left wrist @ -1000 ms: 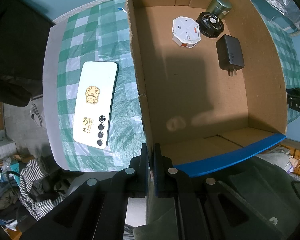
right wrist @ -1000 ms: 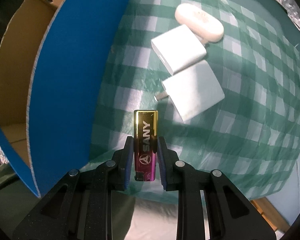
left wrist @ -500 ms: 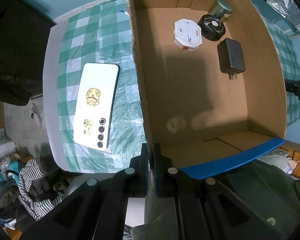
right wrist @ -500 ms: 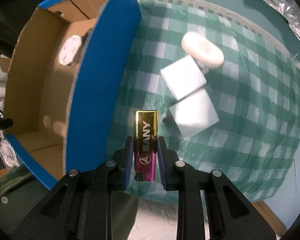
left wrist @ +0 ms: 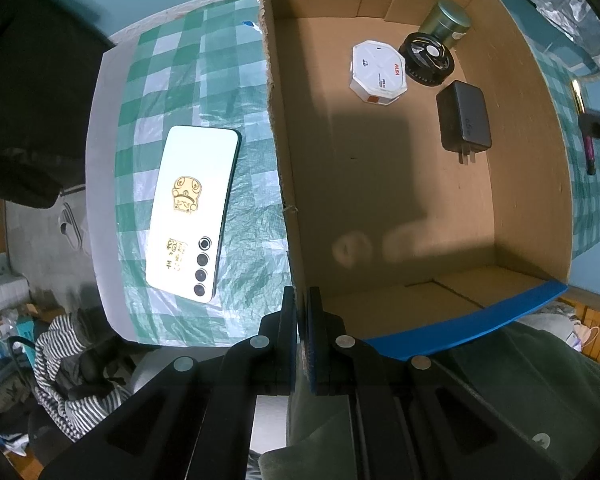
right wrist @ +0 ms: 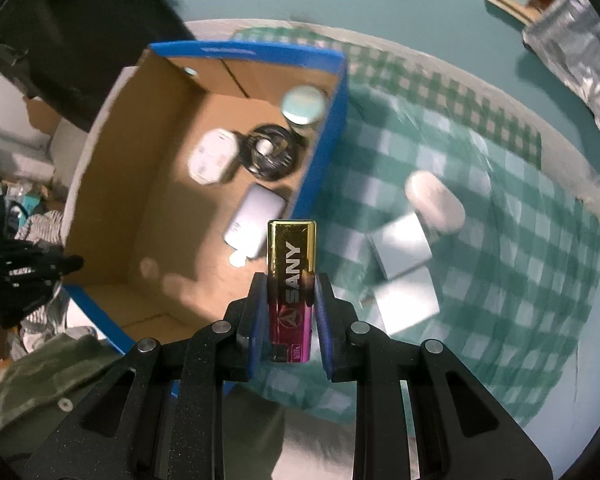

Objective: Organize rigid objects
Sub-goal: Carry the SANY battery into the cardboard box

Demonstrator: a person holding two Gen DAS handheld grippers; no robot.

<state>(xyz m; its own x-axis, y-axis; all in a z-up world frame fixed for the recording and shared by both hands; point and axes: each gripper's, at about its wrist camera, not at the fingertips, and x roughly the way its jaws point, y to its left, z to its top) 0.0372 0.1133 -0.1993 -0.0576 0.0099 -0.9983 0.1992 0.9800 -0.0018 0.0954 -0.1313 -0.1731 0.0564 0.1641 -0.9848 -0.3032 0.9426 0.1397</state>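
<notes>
My right gripper point(right wrist: 292, 292) is shut on a gold and magenta SANY lighter point(right wrist: 292, 268), held in the air over the right wall of the cardboard box point(right wrist: 316, 152). The lighter also shows at the right edge of the left wrist view point(left wrist: 579, 98). My left gripper point(left wrist: 302, 304) is shut on the near corner of the box wall point(left wrist: 278, 120). Inside the box lie a white octagonal case point(left wrist: 378, 72), a black round object point(left wrist: 426, 60), a green tin point(left wrist: 448, 22) and a black charger point(left wrist: 464, 122).
A white phone point(left wrist: 192, 212) lies face down on the checked cloth left of the box. Right of the box lie two white square adapters point(right wrist: 402, 246) point(right wrist: 408, 304) and a white oval case point(right wrist: 434, 202). Clothes hang below the table's near edge.
My right gripper has risen and swung left with the lighter, from beside the box's blue outer wall to above its rim. The left gripper keeps its grip on the box.
</notes>
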